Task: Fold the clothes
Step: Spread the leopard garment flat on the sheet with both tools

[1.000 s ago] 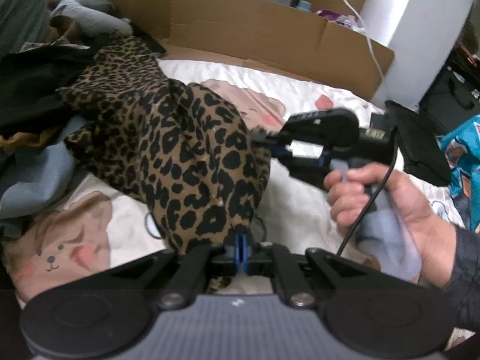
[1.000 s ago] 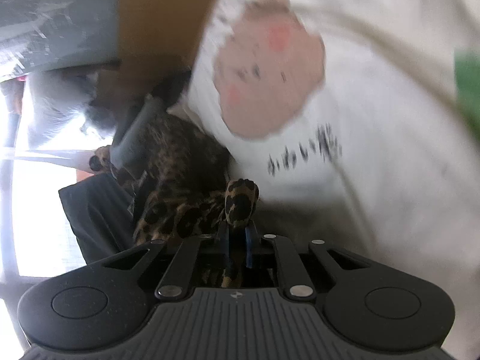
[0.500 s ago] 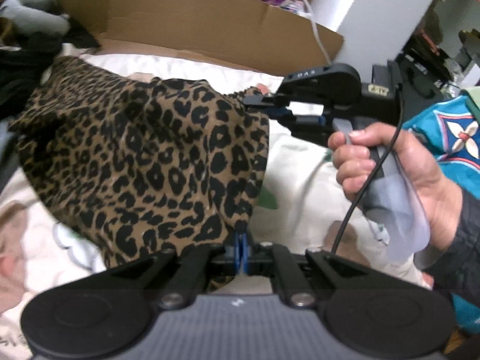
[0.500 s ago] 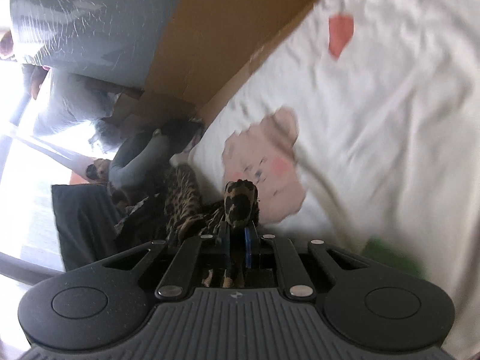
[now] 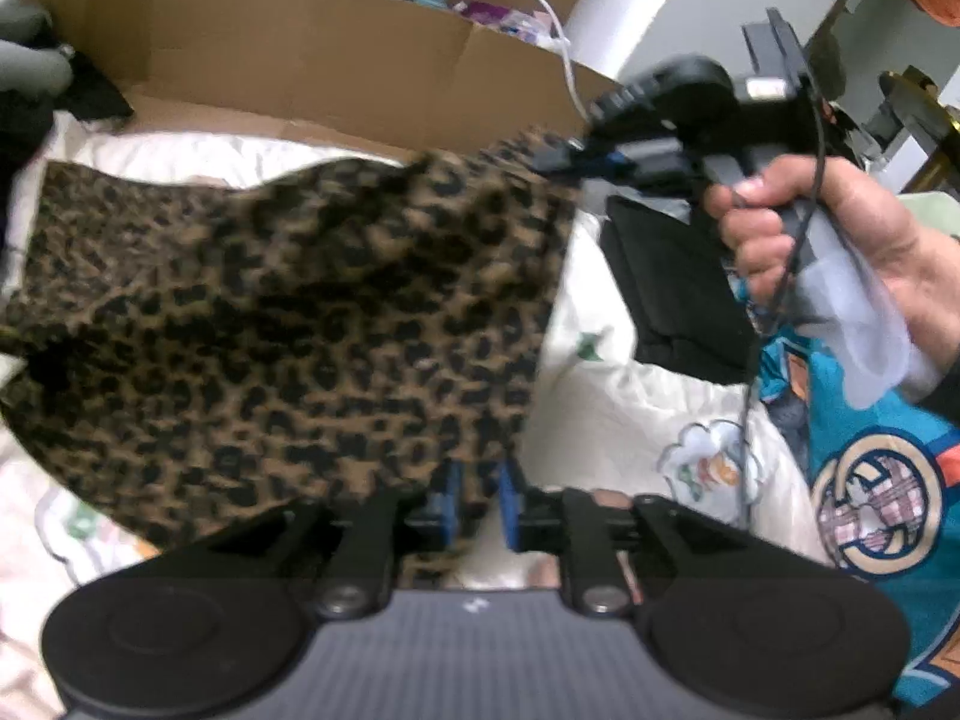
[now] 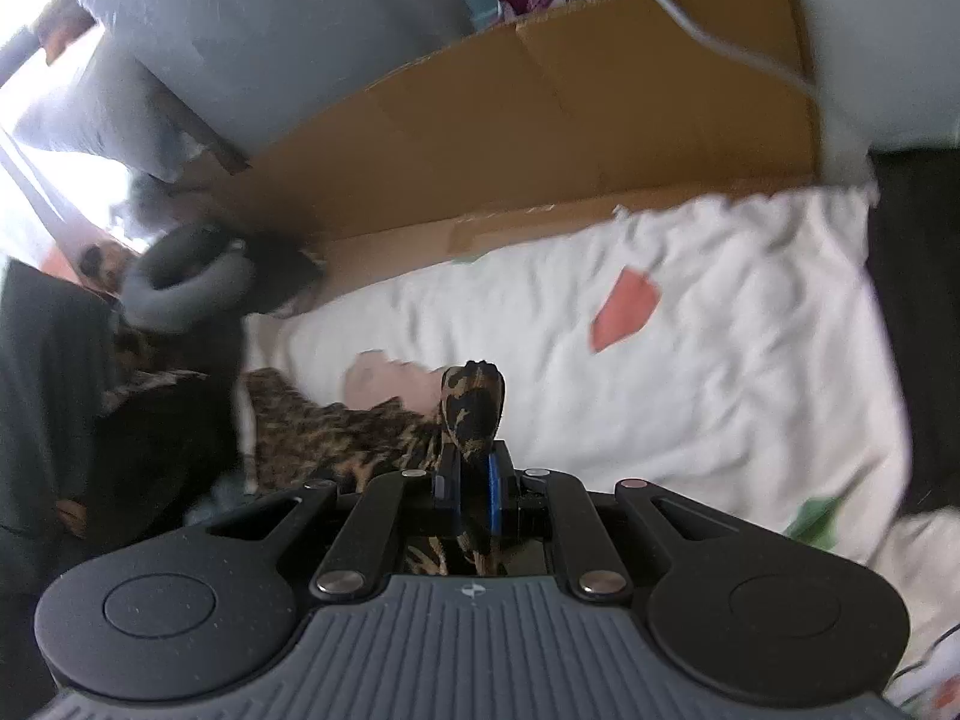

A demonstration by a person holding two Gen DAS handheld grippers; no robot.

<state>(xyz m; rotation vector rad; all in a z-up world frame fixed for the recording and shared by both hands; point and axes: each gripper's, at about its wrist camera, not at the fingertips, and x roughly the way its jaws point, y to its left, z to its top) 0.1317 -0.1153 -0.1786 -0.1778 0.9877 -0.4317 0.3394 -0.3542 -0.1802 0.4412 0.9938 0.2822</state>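
Leopard-print garment (image 5: 288, 324) is held spread above the bed (image 5: 600, 408), unfolded: right tool (image 6: 474, 474) clamped on a corner, left tool (image 5: 477, 495) slightly parted, fabric between.

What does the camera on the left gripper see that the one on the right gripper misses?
Only the left wrist view shows the person's hand holding the right gripper, the leopard-print garment spread wide, a folded black garment and teal printed fabric. Only the right wrist view shows a grey ring-shaped cushion and the right gripper's jaws pinching a bunched leopard-print corner. Both show the cardboard box, the white printed bedsheet and the white cable.
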